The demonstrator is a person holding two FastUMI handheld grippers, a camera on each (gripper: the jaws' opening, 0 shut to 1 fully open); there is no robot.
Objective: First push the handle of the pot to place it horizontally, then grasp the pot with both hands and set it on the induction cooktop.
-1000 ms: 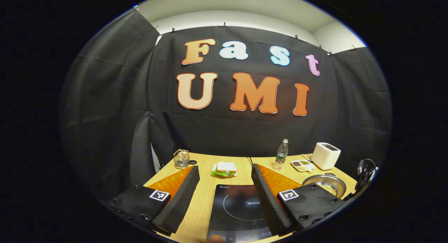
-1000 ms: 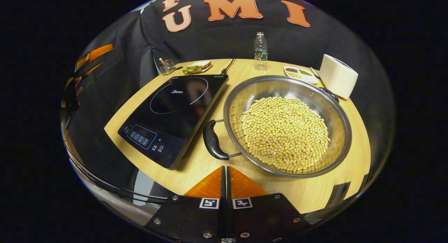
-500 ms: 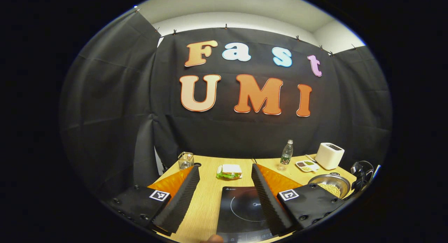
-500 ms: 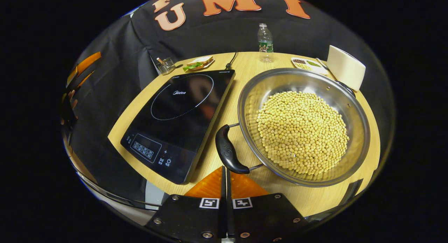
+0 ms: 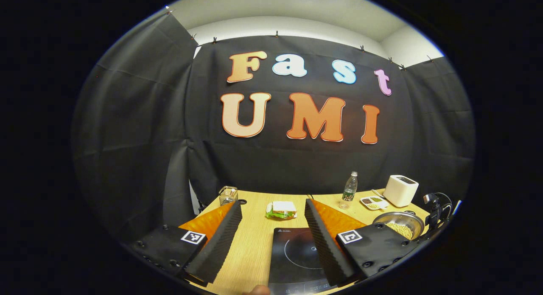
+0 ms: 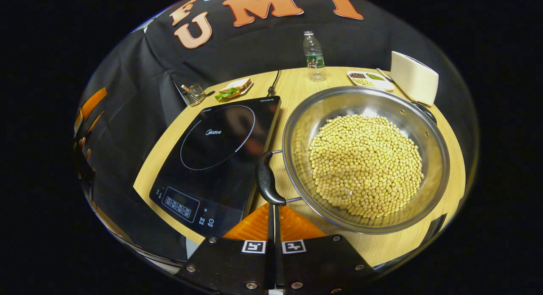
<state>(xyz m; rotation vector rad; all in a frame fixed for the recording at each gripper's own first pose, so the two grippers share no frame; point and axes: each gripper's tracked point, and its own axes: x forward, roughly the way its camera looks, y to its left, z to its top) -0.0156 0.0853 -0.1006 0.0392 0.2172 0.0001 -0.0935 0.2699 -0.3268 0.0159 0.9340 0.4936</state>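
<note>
In the right gripper view, the right gripper (image 6: 273, 208), fingers pressed together, meets the near handle (image 6: 267, 182) of the pot (image 6: 365, 159) at six o'clock. Nudge the handle sideways gently so the soybeans (image 6: 365, 163) stay put. The induction cooktop (image 6: 216, 150) lies beside it at nine o'clock. The left gripper (image 5: 271, 240) hangs spread.

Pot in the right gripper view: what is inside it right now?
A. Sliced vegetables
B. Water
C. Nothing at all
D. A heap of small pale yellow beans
D. The pot holds a mound of small pale yellow beans that covers most of its bottom, and the right gripper, its fingers closed together, sits just below the pot's near handle.
</note>
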